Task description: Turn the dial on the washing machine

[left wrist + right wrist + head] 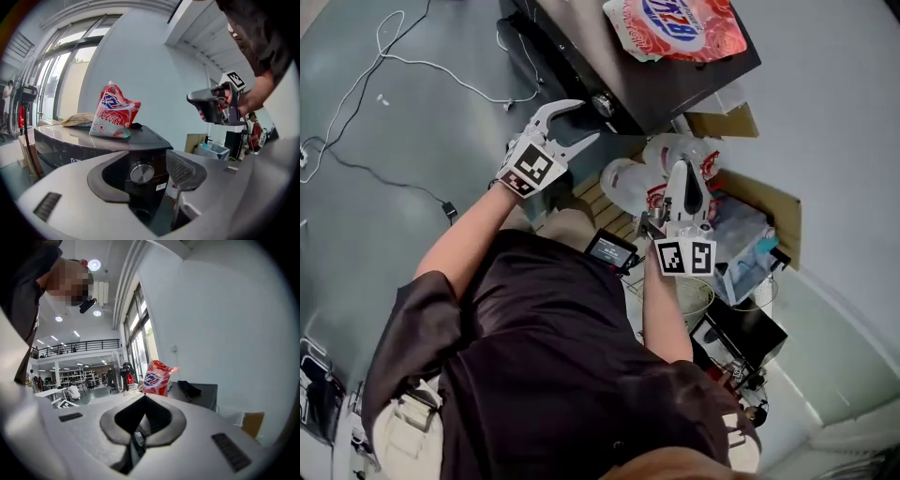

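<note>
Left gripper (589,122): jaws spread wide, empty, aimed at the silver dial (141,172) on the washing machine (70,140) front, not touching it. Judgement: centre the dial between both pads, close squarely, then roll the wrist. Right gripper (139,427): clenched on nothing, off to the side. Red detergent bag (114,112) on the lid: lettering unreadable.

Glossy black washing machine (140,136), silver dial (142,172) — red-and-white bag (115,112) with blue lettering, pale grey wall (154,70).
</note>
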The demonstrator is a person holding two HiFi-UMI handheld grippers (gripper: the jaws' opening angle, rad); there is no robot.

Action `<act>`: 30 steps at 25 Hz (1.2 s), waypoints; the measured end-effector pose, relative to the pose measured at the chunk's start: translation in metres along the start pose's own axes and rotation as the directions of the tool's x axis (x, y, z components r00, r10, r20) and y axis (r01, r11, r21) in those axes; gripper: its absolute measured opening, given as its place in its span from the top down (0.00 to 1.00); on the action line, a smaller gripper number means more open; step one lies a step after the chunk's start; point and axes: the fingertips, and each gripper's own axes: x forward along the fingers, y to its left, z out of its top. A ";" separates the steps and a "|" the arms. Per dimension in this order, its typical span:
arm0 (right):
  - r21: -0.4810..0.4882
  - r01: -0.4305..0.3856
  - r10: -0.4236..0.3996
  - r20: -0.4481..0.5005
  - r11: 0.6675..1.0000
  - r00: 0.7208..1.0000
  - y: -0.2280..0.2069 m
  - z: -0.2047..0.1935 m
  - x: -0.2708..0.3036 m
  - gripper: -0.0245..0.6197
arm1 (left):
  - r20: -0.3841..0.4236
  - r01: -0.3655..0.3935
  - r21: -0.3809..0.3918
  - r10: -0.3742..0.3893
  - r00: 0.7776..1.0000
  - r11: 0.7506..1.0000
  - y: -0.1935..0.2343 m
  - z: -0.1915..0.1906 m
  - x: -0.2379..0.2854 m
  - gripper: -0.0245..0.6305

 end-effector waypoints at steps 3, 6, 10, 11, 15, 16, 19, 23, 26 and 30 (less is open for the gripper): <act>0.031 -0.039 0.039 -0.023 0.999 0.999 -0.014 -0.012 0.016 0.96 | -0.011 -0.028 0.045 0.029 1.000 0.999 -0.006 -0.013 0.013 0.61; 0.034 -0.088 0.089 -0.033 0.996 0.995 -0.023 -0.021 0.033 0.96 | 0.003 -0.056 0.086 0.056 0.998 0.995 -0.008 -0.021 0.025 0.61; -0.010 -0.208 0.207 -0.041 0.978 0.977 -0.020 -0.035 0.050 0.96 | 0.044 -0.100 0.054 0.097 0.994 0.994 -0.002 -0.034 0.042 0.59; -0.010 -0.232 0.231 -0.041 0.973 0.972 -0.020 -0.039 0.053 0.96 | 0.059 -0.109 0.066 0.105 0.993 0.992 -0.001 -0.035 0.046 0.59; 0.012 -0.307 0.307 -0.052 0.952 0.950 -0.019 -0.058 0.063 0.96 | 0.077 -0.164 0.141 0.154 0.985 0.976 0.006 -0.043 0.053 0.57; 0.014 -0.325 0.325 -0.056 0.946 0.944 -0.018 -0.061 0.062 0.96 | 0.069 -0.164 0.163 0.155 0.986 0.973 0.004 -0.048 0.056 0.56; 0.020 -0.378 0.379 -0.031 0.926 0.925 -0.010 -0.056 0.055 0.96 | 0.064 -0.150 0.209 0.140 0.988 0.966 -0.002 -0.059 0.068 0.54; 0.000 -0.438 0.438 0.004 0.899 0.899 0.015 -0.056 0.054 0.96 | 0.103 -0.179 0.200 0.161 0.982 0.963 0.008 -0.065 0.067 0.54; 0.002 -0.449 0.449 0.003 0.894 0.894 0.018 -0.064 0.057 0.96 | 0.124 -0.208 0.191 0.187 0.975 0.959 0.011 -0.066 0.070 0.54; 0.066 -0.432 0.435 -0.029 0.899 0.900 0.004 -0.086 0.059 0.96 | 0.128 -0.225 0.190 0.203 0.971 0.956 0.011 -0.067 0.078 0.56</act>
